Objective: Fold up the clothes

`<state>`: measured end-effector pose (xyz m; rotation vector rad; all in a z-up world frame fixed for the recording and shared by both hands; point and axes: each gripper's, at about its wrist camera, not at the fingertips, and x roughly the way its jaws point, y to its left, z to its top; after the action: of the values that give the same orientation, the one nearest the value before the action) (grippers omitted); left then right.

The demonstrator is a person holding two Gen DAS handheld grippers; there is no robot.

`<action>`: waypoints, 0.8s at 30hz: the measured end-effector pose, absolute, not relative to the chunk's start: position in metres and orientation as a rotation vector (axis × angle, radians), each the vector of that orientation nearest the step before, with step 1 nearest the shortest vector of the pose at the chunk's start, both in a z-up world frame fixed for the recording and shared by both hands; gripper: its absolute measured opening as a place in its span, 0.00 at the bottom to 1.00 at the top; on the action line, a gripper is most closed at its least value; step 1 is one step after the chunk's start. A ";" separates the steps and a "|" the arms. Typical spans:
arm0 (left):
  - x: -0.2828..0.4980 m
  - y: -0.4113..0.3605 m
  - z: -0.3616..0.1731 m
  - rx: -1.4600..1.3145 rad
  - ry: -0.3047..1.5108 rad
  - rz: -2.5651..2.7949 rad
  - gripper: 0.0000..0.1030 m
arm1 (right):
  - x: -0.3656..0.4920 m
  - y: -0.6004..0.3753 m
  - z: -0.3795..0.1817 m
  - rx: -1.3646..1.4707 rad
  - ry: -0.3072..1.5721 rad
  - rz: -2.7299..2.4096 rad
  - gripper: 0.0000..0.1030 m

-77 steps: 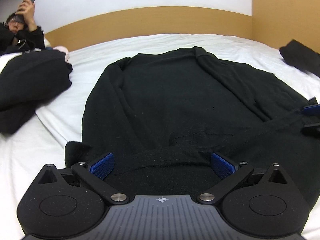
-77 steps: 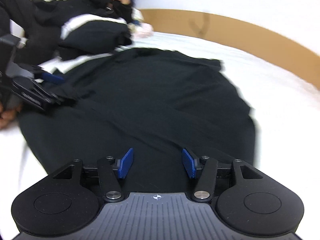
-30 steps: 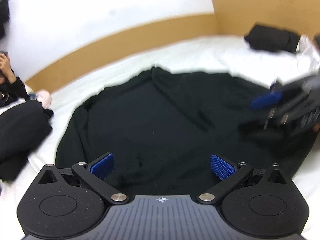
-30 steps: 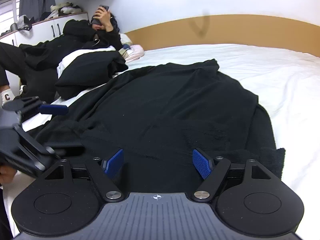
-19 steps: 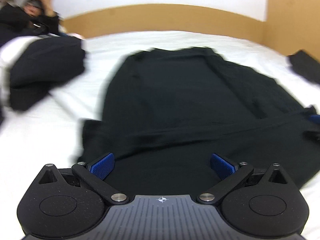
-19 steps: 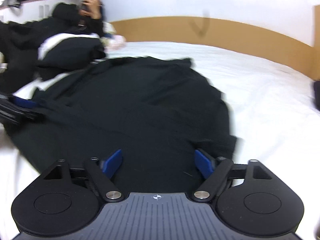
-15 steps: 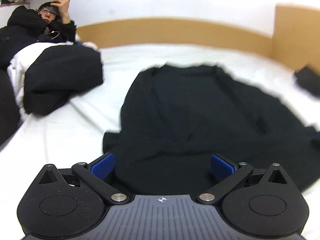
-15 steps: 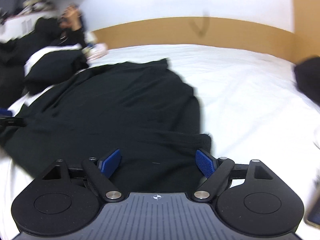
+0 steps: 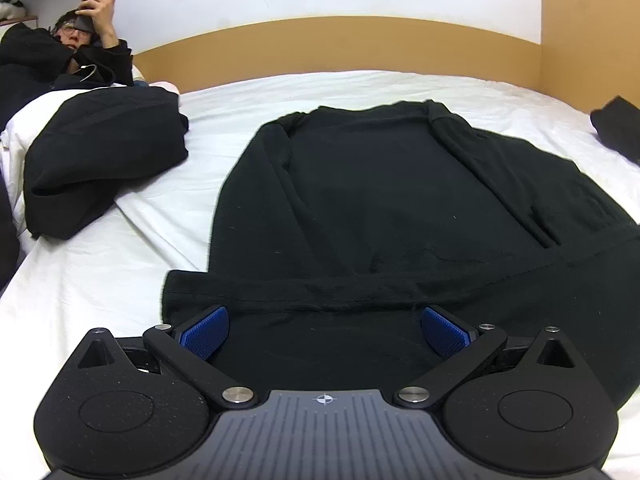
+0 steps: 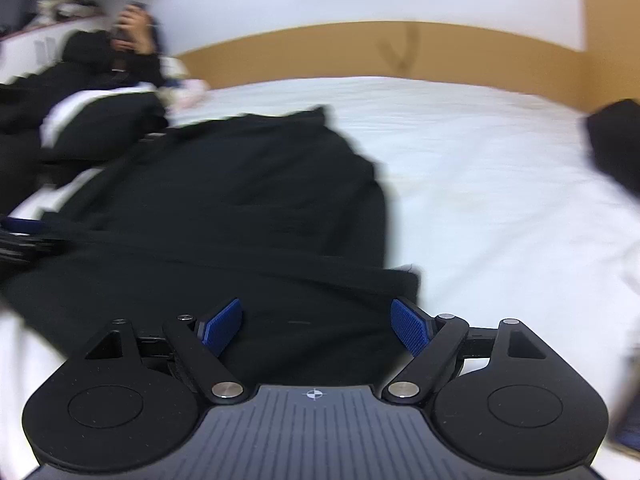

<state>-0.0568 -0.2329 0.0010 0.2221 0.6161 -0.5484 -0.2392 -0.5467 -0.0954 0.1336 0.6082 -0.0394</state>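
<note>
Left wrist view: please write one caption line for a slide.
Open left gripper poised over the near hem of a black sweater spread flat on a white bed.

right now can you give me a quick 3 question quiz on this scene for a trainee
1. True or false: the left gripper has its jaws shut on the black sweater.
2. What does the sweater lie on?
A. a wooden floor
B. a white bed sheet
C. a chair
3. Fill in: behind the bed runs a ____ headboard.

Key:
1. False; both the left gripper and the right gripper have open jaws above the near hem.
2. B
3. Wooden
</note>
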 end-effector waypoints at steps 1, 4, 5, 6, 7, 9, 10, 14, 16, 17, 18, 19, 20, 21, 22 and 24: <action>-0.055 -0.232 0.001 0.213 0.616 -0.546 0.99 | -0.243 -0.552 -0.093 0.162 0.570 -0.039 0.81; -0.049 -0.230 0.000 0.188 0.618 -0.537 0.99 | -0.241 -0.557 -0.090 0.275 0.513 0.036 0.81; -0.049 -0.232 -0.003 0.193 0.620 -0.531 1.00 | -0.236 -0.549 -0.092 0.264 0.531 0.056 0.81; -0.049 -0.234 -0.005 0.199 0.621 -0.525 1.00 | -0.230 -0.541 -0.095 0.254 0.550 0.077 0.81; -0.050 -0.235 -0.003 0.211 0.616 -0.525 1.00 | -0.225 -0.532 -0.097 0.227 0.568 0.093 0.81; -0.051 -0.234 -0.004 0.219 0.616 -0.529 1.00 | -0.221 -0.509 -0.102 0.112 0.581 0.097 0.82; -0.052 -0.234 -0.004 0.218 0.617 -0.530 1.00 | -0.220 -0.502 -0.103 0.076 0.583 0.096 0.82; -0.052 -0.235 -0.005 0.223 0.616 -0.522 1.00 | -0.212 -0.495 -0.106 0.067 0.586 0.076 0.85; -0.052 -0.235 -0.006 0.224 0.616 -0.520 1.00 | -0.209 -0.491 -0.108 0.084 0.581 0.069 0.90; -0.051 -0.235 -0.006 0.223 0.617 -0.520 1.00 | -0.207 -0.487 -0.108 0.079 0.584 0.062 0.96; -0.051 -0.235 -0.006 0.223 0.617 -0.521 1.00 | -0.203 -0.486 -0.110 0.064 0.600 0.056 1.00; -0.051 -0.235 -0.006 0.223 0.618 -0.521 1.00 | -0.202 -0.488 -0.112 0.043 0.626 0.052 1.00; -0.051 -0.235 -0.006 0.224 0.618 -0.521 1.00 | -0.202 -0.488 -0.114 0.022 0.643 0.048 1.00; -0.051 -0.235 -0.006 0.224 0.617 -0.521 1.00 | -0.201 -0.485 -0.114 0.002 0.643 0.043 1.00; -0.052 -0.235 -0.006 0.225 0.617 -0.520 1.00 | -0.200 -0.482 -0.115 -0.018 0.643 0.039 1.00; -0.052 -0.235 -0.007 0.227 0.615 -0.518 1.00 | -0.199 -0.480 -0.116 -0.034 0.645 0.035 1.00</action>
<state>-0.0519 -0.2355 -0.0068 0.2270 0.6146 -0.5177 -0.1991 -0.4797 -0.1155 -0.0343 0.6446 0.0347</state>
